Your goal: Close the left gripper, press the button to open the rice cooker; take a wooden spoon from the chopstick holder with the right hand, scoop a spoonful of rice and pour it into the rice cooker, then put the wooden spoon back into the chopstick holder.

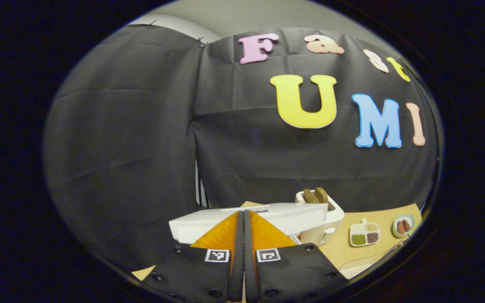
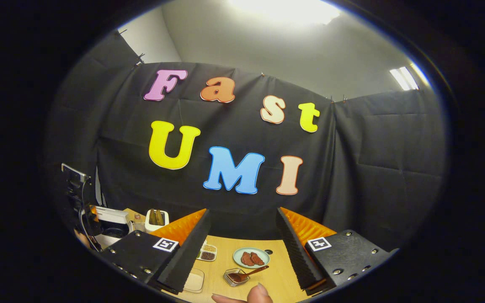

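- Our left gripper (image 1: 243,235) is clenched, its two fingers pressed flat together with nothing between them, which is what the button press calls for.
- Just beyond its tips in the left gripper view lies the white rice cooker (image 1: 267,221), its lid seen edge-on. In the right gripper view the cooker (image 2: 110,223) sits at the far left of the bench with the lid apparently raised over a dark pot, so we judge the opening step done or nearly done, though it is small there.
- To finish well, we would keep the clenched tips on the front latch, press straight, then lift clear so the lid swings freely.
- Our right gripper (image 2: 242,248) is released, jaws wide apart and holding nothing, hovering over the middle of the wooden bench (image 2: 276,277).
- The chopstick holder (image 1: 320,219), a white pot with wooden handles (image 1: 316,195) poking out, stands just right of the cooker, touching or nearly so; the spoon is there.
- A shallow tray of pale grains (image 2: 194,280), likely the rice, sits near, under the right gripper's left finger.
- Around it: a divided dish of grains (image 2: 208,251), a pale plate with two brown pieces (image 2: 251,257), and a small clear box with a spoon in it (image 2: 238,276).
- A person's fingertips (image 2: 259,294) show at the near edge.
- The raised lid beside the holder may crowd the reach for the spoon.
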